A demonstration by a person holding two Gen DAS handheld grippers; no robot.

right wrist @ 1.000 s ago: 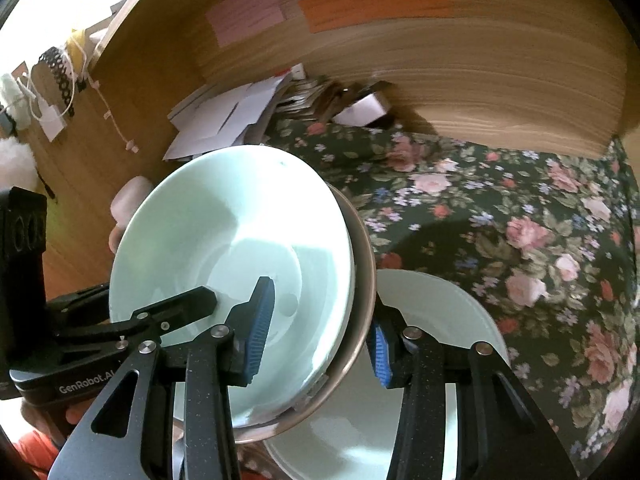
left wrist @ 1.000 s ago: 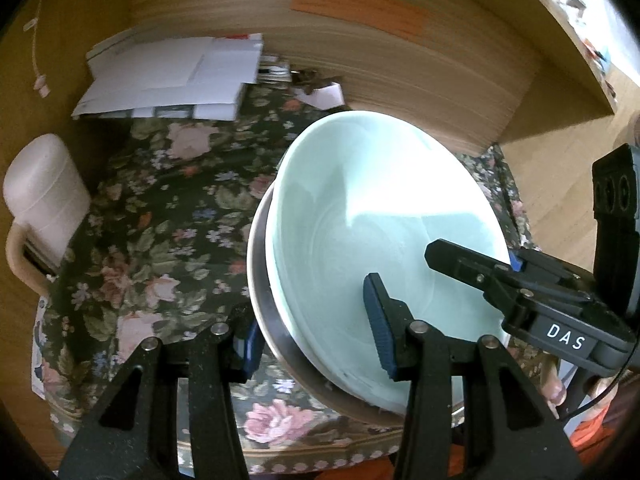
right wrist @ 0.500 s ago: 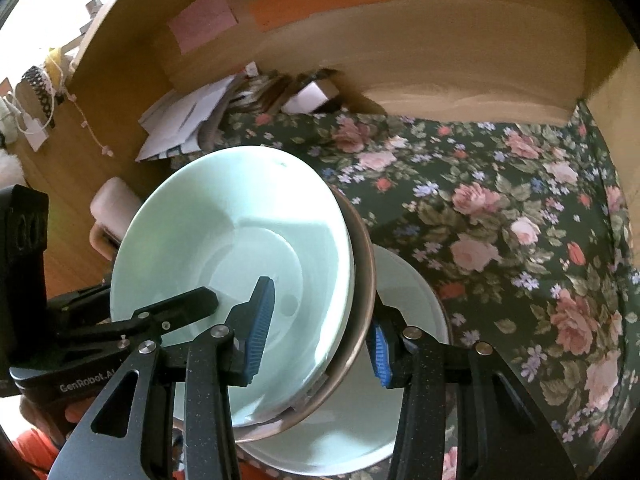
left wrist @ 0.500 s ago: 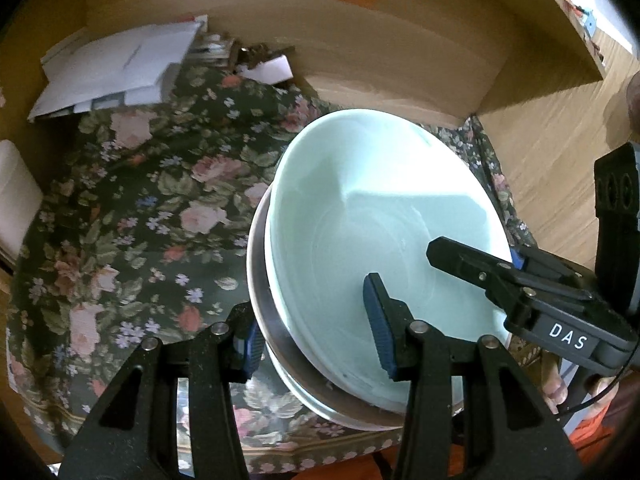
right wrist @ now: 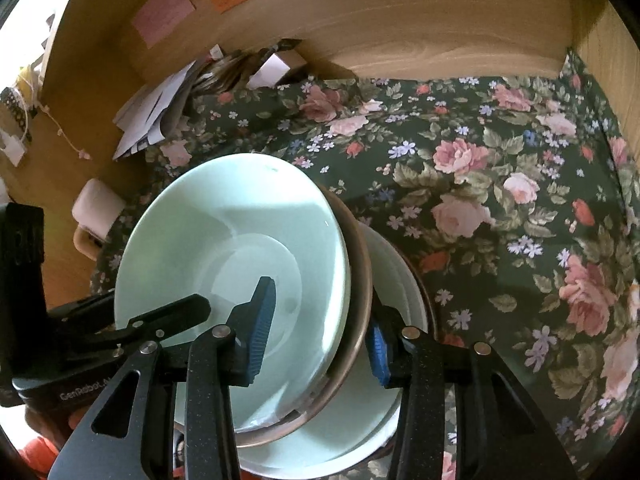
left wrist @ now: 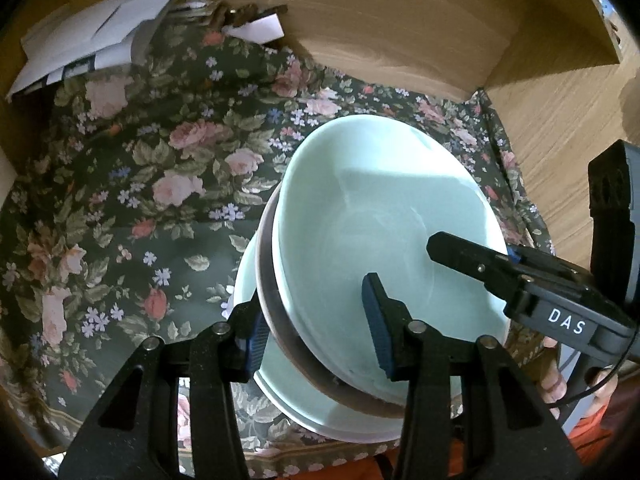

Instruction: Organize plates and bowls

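Note:
A pale green bowl (left wrist: 380,232) (right wrist: 240,272) sits nested in a brown-rimmed dish (left wrist: 266,280) (right wrist: 358,280). Both grippers hold this pair tilted, just above a pale green plate (left wrist: 246,280) (right wrist: 404,280) that lies on the floral cloth. My left gripper (left wrist: 316,330) is shut on the pair's left rim, one pad inside the bowl and one under the dish. My right gripper (right wrist: 320,340) is shut on the opposite rim the same way. In the left wrist view, one of the right gripper's fingers (left wrist: 472,260) reaches over the bowl's far edge.
A floral cloth (left wrist: 140,200) (right wrist: 500,200) covers a wooden nook with a back wall (left wrist: 400,32) and side walls. Loose papers (left wrist: 92,44) (right wrist: 152,116) lie at the back left, a white mug-like object (right wrist: 96,208) at the left. Sticky notes (right wrist: 164,12) hang on the wall.
Both grippers have come down and forward with the bowl and dish. The cloth looks closer, and the plate lying on it now shows under the pair in the left wrist view.

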